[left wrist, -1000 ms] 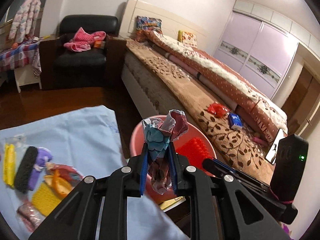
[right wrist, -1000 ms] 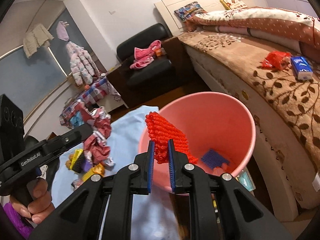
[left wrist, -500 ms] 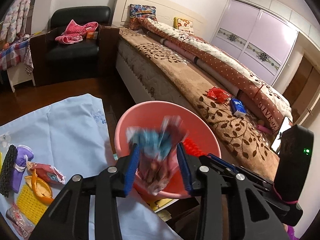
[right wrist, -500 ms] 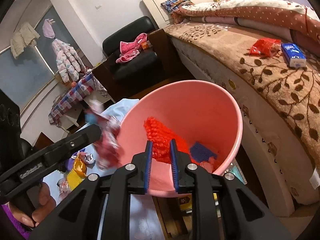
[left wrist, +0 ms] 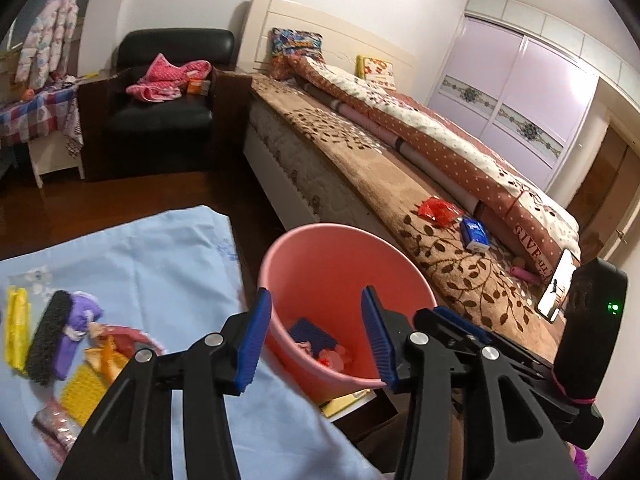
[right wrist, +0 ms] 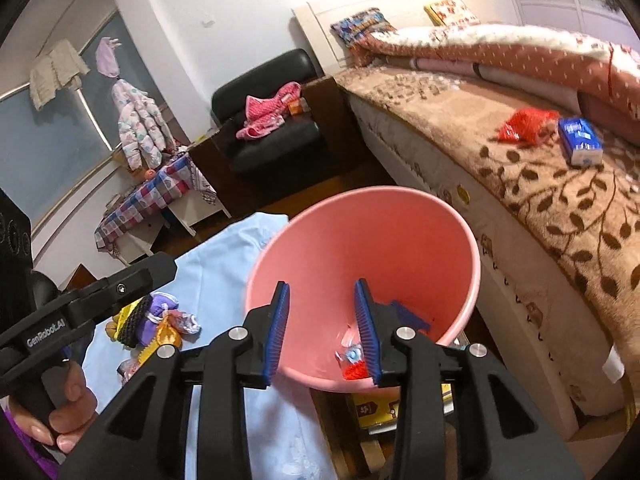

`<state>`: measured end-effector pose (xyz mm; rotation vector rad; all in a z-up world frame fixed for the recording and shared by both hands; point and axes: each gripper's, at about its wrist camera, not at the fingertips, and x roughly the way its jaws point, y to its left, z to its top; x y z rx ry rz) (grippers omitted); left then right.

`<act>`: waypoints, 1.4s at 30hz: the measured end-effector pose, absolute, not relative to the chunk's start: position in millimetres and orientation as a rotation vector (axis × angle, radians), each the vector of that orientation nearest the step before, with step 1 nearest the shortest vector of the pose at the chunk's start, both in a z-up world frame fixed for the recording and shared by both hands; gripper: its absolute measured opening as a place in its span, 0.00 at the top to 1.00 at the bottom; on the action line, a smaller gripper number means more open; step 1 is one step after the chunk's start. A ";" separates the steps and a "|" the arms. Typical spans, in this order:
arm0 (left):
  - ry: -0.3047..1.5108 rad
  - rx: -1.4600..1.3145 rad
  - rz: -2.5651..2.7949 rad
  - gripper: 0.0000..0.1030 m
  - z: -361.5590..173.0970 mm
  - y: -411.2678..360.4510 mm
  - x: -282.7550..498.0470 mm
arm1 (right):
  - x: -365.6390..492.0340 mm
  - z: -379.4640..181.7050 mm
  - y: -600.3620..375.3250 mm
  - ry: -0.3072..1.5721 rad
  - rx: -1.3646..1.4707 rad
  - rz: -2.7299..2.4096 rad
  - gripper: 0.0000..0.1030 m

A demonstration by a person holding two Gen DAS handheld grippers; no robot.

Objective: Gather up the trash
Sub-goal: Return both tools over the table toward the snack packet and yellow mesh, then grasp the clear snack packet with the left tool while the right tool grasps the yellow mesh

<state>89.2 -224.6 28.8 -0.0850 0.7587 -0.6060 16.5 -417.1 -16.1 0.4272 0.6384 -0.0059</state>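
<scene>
A pink bin (left wrist: 344, 248) (right wrist: 360, 232) stands between the blue cloth and the bed. Inside lie a dark blue piece (left wrist: 312, 332), a crumpled wrapper (right wrist: 354, 354) and a red mesh piece (right wrist: 354, 370). My left gripper (left wrist: 316, 338) is open and empty over the bin's near rim. My right gripper (right wrist: 322, 328) is open and empty above the bin's mouth. Several trash items (left wrist: 60, 344) lie on the blue cloth (left wrist: 140, 264) at left. A red bag (left wrist: 438, 210) and a blue packet (left wrist: 474, 234) lie on the bed.
The bed (left wrist: 360, 152) runs along the right. A black armchair (left wrist: 160, 112) with pink clothes stands at the back. A small table with checked cloth (left wrist: 36, 116) is at far left. A yellow box (right wrist: 376, 408) lies under the bin. A phone (left wrist: 558, 284) rests on the bed's edge.
Both grippers opened. The crumpled wrapper dropped from the left gripper and the red mesh from the right gripper into the pink bin.
</scene>
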 end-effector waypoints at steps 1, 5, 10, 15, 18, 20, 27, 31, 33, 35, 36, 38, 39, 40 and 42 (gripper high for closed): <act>0.754 -0.087 -0.596 0.55 31.2 -219.7 87.6 | 15.3 -13.2 -414.6 0.631 0.419 -0.002 0.67; 0.734 -0.093 -0.535 0.55 41.6 -192.3 79.3 | 7.2 0.2 -397.2 0.591 0.376 0.029 0.67; 0.697 -0.083 -0.440 0.55 52.2 -150.1 66.7 | 1.2 11.3 -371.3 0.561 0.323 0.075 0.67; 0.655 -0.077 -0.332 0.55 61.7 -95.4 54.0 | -1.0 15.3 -347.4 0.554 0.294 0.122 0.67; 0.643 -0.078 -0.266 0.55 62.9 -63.9 47.0 | -0.4 13.8 -332.9 0.562 0.291 0.158 0.67; 0.644 -0.075 -0.219 0.55 61.0 -43.4 42.5 | -0.1 11.6 -324.3 0.569 0.285 0.180 0.67; 0.743 -0.118 -0.123 0.55 26.1 9.9 29.4 | 5.6 -0.6 -291.9 0.629 0.256 0.249 0.67; 0.859 -0.170 -0.161 0.55 -5.9 13.9 27.0 | 6.0 -6.4 -281.0 0.653 0.241 0.268 0.67; 0.892 -0.139 -0.191 0.56 -17.5 1.3 27.8 | 6.9 -8.9 -277.9 0.664 0.236 0.274 0.67; 0.920 -0.084 -0.214 0.55 -28.9 -12.4 29.1 | 7.7 -11.2 -276.8 0.672 0.233 0.276 0.67; 0.932 -0.065 -0.223 0.55 -34.3 -17.3 29.9 | 7.8 -12.1 -276.2 0.676 0.232 0.276 0.67; 0.951 -0.038 -0.228 0.55 -42.1 -28.1 33.1 | 8.6 -14.7 -275.2 0.686 0.230 0.273 0.67; 0.960 -0.020 -0.226 0.55 -46.8 -31.9 35.3 | 10.0 -15.7 -274.9 0.692 0.232 0.273 0.67; 0.966 -0.006 -0.222 0.55 -50.7 -34.6 36.6 | 10.8 -16.8 -274.5 0.697 0.234 0.273 0.67; 0.973 0.009 -0.218 0.55 -56.7 -36.5 41.3 | 12.8 -18.9 -273.7 0.707 0.234 0.273 0.67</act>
